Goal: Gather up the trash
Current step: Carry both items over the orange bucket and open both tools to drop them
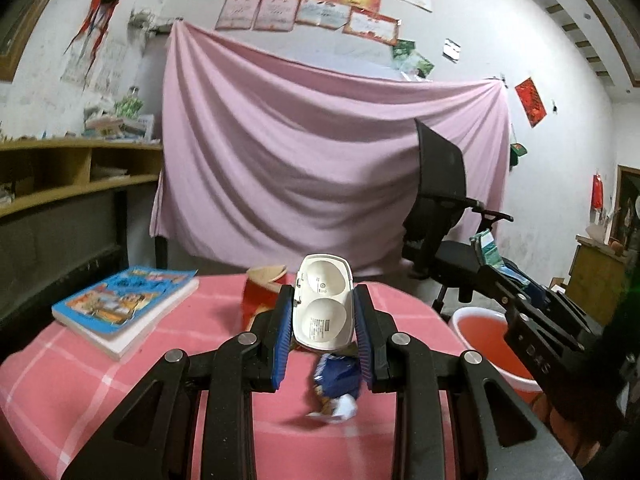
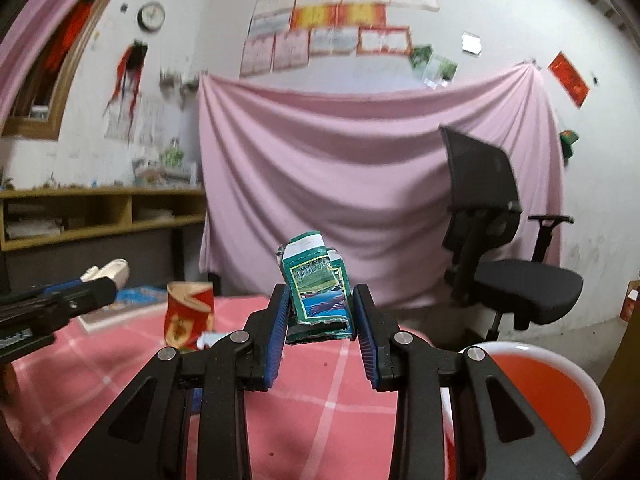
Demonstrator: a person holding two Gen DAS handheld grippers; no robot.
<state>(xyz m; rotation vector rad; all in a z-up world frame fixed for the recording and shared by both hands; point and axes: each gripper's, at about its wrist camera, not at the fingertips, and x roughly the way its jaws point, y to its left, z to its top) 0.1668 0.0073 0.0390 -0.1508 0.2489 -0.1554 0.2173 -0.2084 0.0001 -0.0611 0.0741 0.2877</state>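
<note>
Left hand-held gripper (image 1: pixel 323 312) clamps a white plastic case (image 1: pixel 323 304); right hand-held gripper (image 2: pixel 320 312) grips a green carton (image 2: pixel 318 288), red bucket (image 2: pixel 540 396) at four o'clock.

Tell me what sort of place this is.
Probably a lived-in room at home, used as a study: paper certificates cover the wall, an office chair stands by a pink sheet, and wooden shelves hold books.

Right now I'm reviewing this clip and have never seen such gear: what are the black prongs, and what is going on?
A person carries a hand-held gripper in each hand, each with its own camera looking along its fingers. The left hand-held gripper clamps a white plastic case; the right hand-held gripper clamps a green carton. On the pink checked tablecloth lie a book, a red paper cup and a blue wrapper. An orange bucket stands beside it.
</note>
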